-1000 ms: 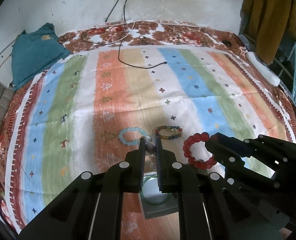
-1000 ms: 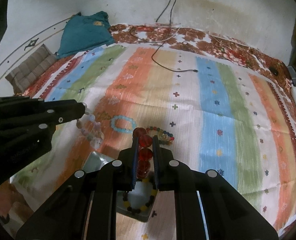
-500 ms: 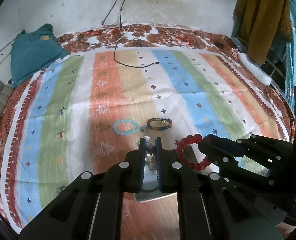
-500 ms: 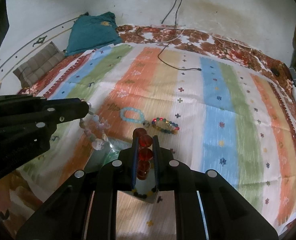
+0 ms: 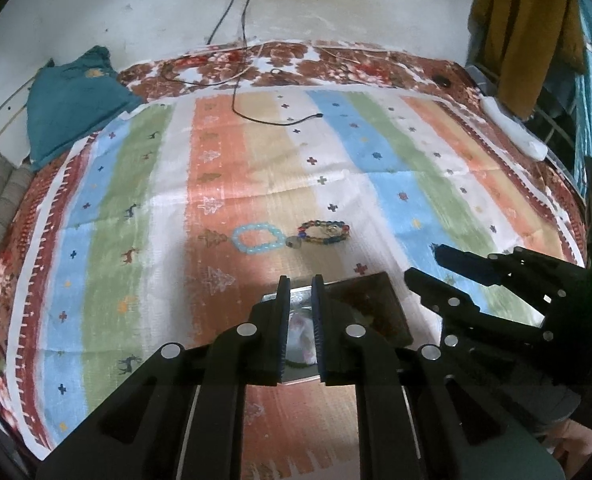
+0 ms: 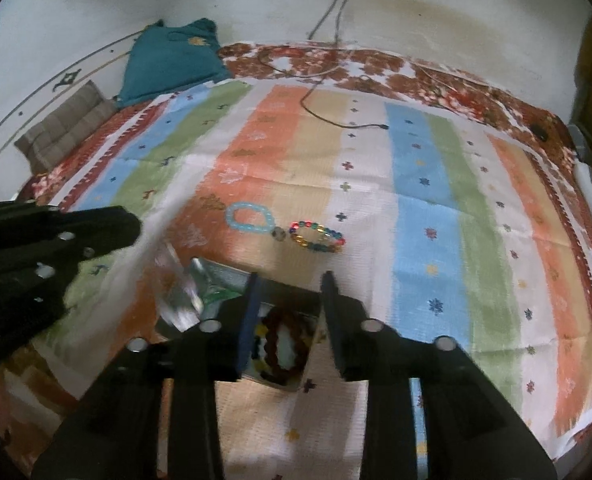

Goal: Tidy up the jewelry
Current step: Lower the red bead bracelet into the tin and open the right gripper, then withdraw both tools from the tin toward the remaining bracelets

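Right gripper [image 6: 290,280]: jaws just opened, part-wide, empty; red bead bracelet [image 6: 274,340] dropped below them in shiny rectangular tray [image 6: 296,384]. Left gripper [image 5: 299,280]: jaws near-shut, narrow gap, nothing gripped; pale bracelet [image 5: 301,334] in metal tray beneath. Beyond, on woven striped bedspread [image 5: 395,184]: translucent light-blue bead bracelet [image 5: 256,238], multicoloured bead bracelet [image 5: 325,232], side by side

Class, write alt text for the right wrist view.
The right hand-held gripper, jaws just opened, hovers over a tray holding a dark red bead bracelet. Light blue and multicoloured bracelets lie beyond on the striped cloth.
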Demonstrator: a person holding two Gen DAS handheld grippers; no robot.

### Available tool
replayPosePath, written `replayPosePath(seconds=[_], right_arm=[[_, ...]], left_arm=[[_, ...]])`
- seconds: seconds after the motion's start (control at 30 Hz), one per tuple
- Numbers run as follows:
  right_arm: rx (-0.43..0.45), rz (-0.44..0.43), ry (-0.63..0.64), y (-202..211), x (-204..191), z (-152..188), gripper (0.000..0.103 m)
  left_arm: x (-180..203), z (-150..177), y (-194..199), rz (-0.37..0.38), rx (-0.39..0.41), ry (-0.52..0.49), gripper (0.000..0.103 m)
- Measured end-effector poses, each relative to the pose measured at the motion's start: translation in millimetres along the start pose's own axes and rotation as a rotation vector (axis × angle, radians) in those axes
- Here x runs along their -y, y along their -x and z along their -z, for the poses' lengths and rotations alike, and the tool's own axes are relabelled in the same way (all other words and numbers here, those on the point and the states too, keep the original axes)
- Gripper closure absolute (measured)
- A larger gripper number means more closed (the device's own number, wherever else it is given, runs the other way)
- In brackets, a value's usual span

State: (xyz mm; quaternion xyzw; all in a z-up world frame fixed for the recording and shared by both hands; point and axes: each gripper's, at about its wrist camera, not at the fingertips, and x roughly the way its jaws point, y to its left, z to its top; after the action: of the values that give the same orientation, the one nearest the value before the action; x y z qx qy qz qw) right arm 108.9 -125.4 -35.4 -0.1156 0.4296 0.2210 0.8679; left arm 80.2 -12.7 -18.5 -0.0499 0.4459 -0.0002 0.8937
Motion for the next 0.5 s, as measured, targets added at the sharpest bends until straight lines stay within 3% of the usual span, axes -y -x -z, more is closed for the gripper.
replayPosePath(seconds=[0.23, 0.37, 0.43, 0.5], right_arm=[[-0.018, 0.006, -0.02, -6.1, 5.6, -1.8, 0.066], [-0.024, 0.006, -0.022, -9.1, 6.4, -3.7, 0.057], [-0.022, 0.005, -0.027, -9.4, 7.4, -3.9, 0.049], [-0.029, 0.003, -0.03, -11.9, 7.4, -5.1, 0.048]], left_arm=[[-4.6, -1.2, -2.2, -0.021, -0.004, 0.011, 0.082], [-8.6, -3.2, -4.5, -0.036, -0.003, 0.023, 0.062], [-9.3, -3.8, -4.4, -0.035, 0.0, 0.025, 0.06], [-10.6, -4.2, -4.7, -0.031, -0.003, 0.028, 0.056]])
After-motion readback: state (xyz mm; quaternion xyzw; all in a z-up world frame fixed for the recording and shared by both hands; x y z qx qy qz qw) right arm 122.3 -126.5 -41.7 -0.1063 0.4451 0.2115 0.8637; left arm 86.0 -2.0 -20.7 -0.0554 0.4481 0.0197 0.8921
